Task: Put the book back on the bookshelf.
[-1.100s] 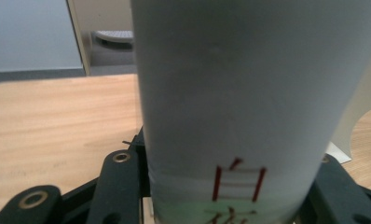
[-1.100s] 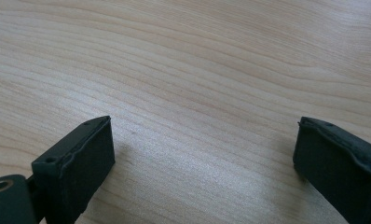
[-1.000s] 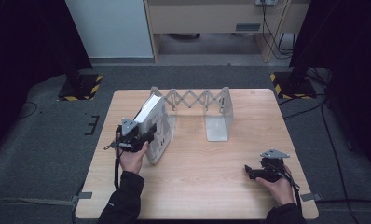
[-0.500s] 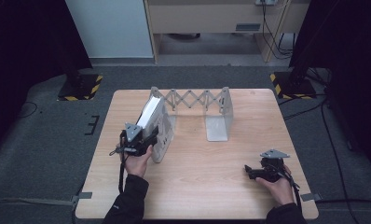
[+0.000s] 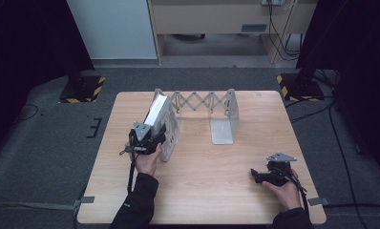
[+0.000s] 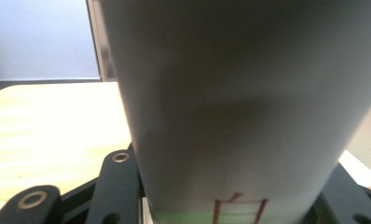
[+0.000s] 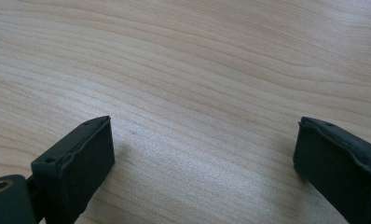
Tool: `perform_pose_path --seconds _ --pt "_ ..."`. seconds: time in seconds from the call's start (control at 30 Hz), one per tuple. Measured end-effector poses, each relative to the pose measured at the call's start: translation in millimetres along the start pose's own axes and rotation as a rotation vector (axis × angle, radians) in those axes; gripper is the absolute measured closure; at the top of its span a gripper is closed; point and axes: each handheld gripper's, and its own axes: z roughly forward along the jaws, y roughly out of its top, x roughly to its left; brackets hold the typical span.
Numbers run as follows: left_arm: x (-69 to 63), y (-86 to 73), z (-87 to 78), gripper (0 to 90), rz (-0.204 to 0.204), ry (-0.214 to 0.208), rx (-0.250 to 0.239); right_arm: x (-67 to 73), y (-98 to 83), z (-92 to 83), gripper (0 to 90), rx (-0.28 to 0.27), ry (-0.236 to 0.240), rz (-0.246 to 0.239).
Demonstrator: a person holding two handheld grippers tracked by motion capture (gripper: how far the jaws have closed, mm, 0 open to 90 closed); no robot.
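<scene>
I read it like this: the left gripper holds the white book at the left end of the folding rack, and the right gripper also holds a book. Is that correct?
Not quite. The right gripper holds nothing: the right gripper view shows its jaws open over the bare table. The left gripper does clamp the white book at the left end of the folding rack.

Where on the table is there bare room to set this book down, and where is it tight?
Bare wood lies between the left hand-held gripper and the right hand-held gripper, in front of the expanding bookend rack. The table right of the rack's right plate is also free. It is crowded at the rack's left plate, where the book leans.
</scene>
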Motion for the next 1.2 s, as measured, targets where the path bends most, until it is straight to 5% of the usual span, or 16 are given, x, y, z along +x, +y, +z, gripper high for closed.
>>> perform_pose_path --seconds 0.33,0.63,0.83,1.03,1.2 --pt "-6.3 2.8 18.3 51.6 0.003 0.030 -0.021 0.0 0.0 0.0 5.5 0.000 0.000 0.000" --pt "-3.3 -0.3 19.9 49.2 -0.009 -0.008 -0.036 0.1 0.0 0.0 5.5 0.000 0.000 0.001" --pt "-3.8 -13.5 14.0 44.4 -0.004 -0.039 0.029 0.1 0.0 0.0 5.5 0.000 0.000 0.000" --pt "0.4 -29.1 10.0 45.4 -0.054 -0.067 0.058 0.1 0.0 0.0 5.5 0.000 0.000 0.001" --pt "-3.4 -31.5 12.9 48.6 -0.014 -0.039 0.082 0.2 0.0 -0.1 5.5 0.001 0.001 0.002"
